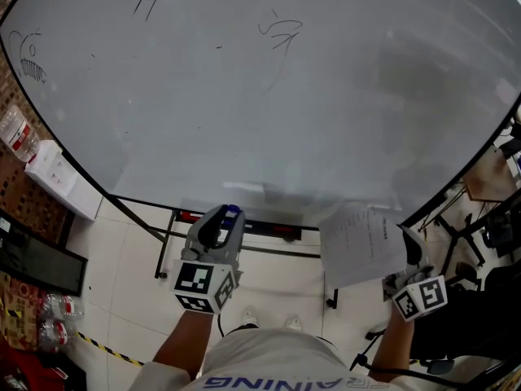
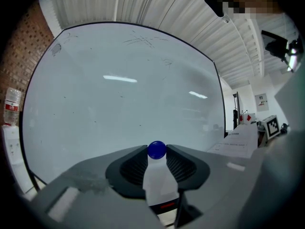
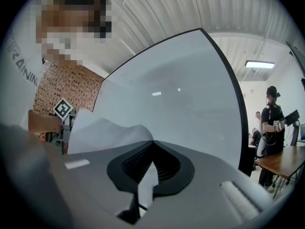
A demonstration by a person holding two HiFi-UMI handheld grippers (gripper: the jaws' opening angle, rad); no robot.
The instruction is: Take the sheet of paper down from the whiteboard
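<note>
The sheet of paper (image 1: 362, 243) is off the whiteboard (image 1: 269, 96) and hangs in front of its lower right edge. My right gripper (image 1: 409, 244) is shut on the sheet's right edge. In the right gripper view the paper (image 3: 105, 132) runs left from the closed right gripper (image 3: 152, 144). My left gripper (image 1: 230, 216) is below the board's bottom edge, shut on a small white bottle with a blue cap (image 2: 159, 180). The cap (image 2: 157, 150) sticks up between its pads. The left gripper view shows the paper (image 2: 237, 142) at the right.
The board's stand and tray (image 1: 244, 228) hold small red items. At the left are a water bottle (image 1: 16, 133), a white box (image 1: 61, 177) and a brick wall. A desk and chairs (image 1: 488, 177) stand at the right. People (image 3: 274, 123) stand beyond the board.
</note>
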